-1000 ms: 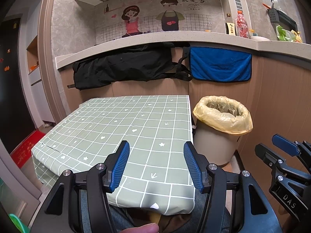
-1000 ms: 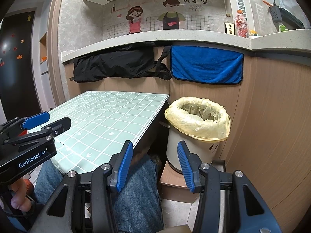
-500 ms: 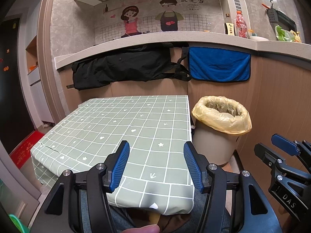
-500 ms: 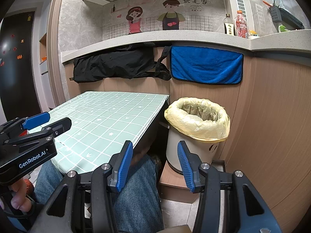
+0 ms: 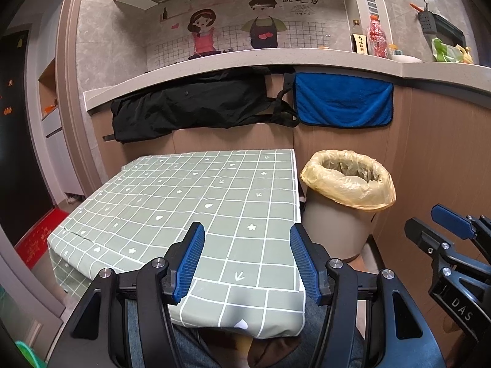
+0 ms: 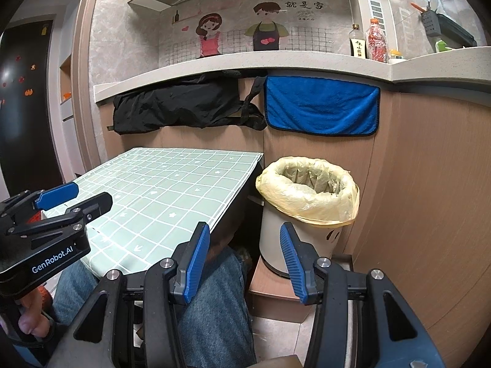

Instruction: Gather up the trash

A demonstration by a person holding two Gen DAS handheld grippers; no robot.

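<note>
Left wrist view: my left gripper [image 5: 245, 260] hovers over the near edge of the table [image 5: 172, 202], its blue-padded jaws spread wide with nothing between them. The table carries a green checked tablecloth [image 5: 214, 184] printed with small hearts, stars and arrows; I see no loose trash on it. Just beside the table's right edge stands the trash bin [image 5: 337, 230], a pale round bin lined with a yellow bag [image 5: 353, 190] folded over its rim. I cannot tell what lies inside the bag. At the right margin, my right gripper [image 5: 448, 230] appears from the side, held apart from the bin.

Right wrist view: my right gripper [image 6: 244, 257] points between the table's right corner and the trash bin [image 6: 276, 239], jaws likewise wide and holding nothing. The bin rests on a low wooden platform [image 6: 276, 294] against the wood-panelled wall [image 6: 429, 214]. Below the jaws lies my jeans-clad leg [image 6: 211, 306]. At the left margin, my left gripper [image 6: 58, 205] shows from the side over the tablecloth.

Background, both views: a black apron [image 5: 190, 110] and a blue towel [image 5: 343, 101] hang under a stone counter ledge [image 5: 214, 64]; above it, a cartoon wall sticker [image 5: 233, 30] and a red bottle [image 5: 378, 36].
</note>
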